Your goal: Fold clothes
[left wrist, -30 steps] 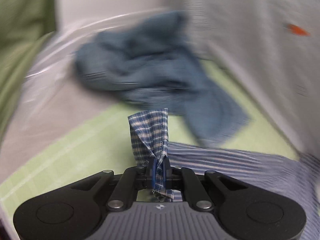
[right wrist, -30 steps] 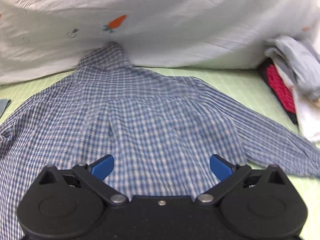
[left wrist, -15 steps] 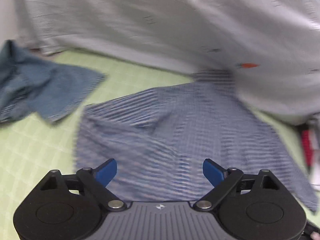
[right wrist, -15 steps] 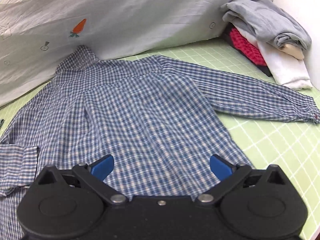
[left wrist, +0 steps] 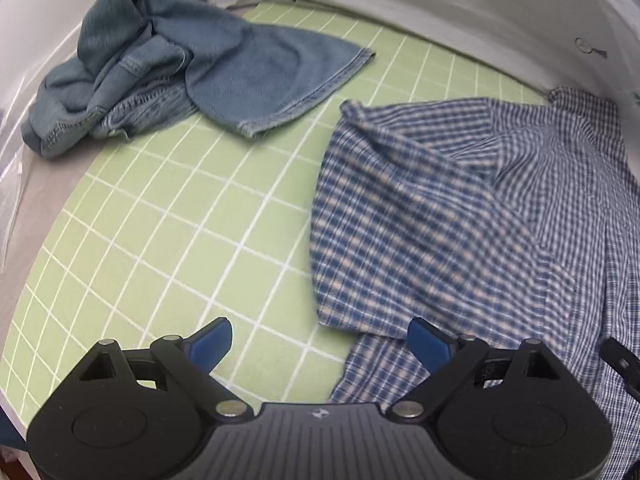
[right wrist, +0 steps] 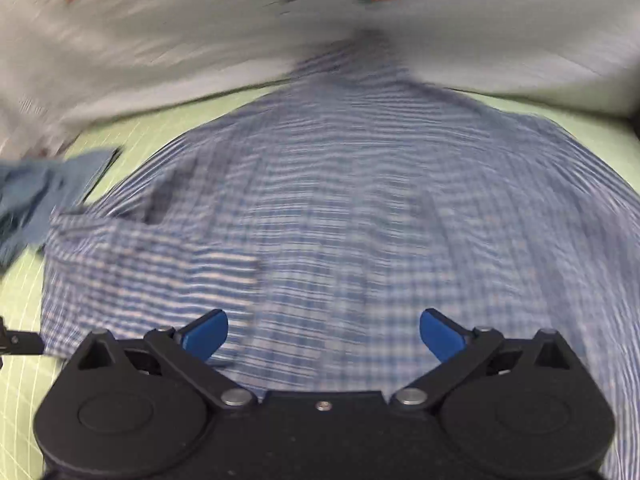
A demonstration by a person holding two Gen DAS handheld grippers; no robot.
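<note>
The left gripper (left wrist: 320, 340) has just been opening — its jaws stand wide, nothing between them. The checked shirt (left wrist: 460, 220) lies flat on the green grid mat (left wrist: 180, 240), ahead and right of it, collar at the far end, long axis running away. The right gripper (right wrist: 324, 334) — jaws wide, empty — hangs over the shirt's body.
</note>
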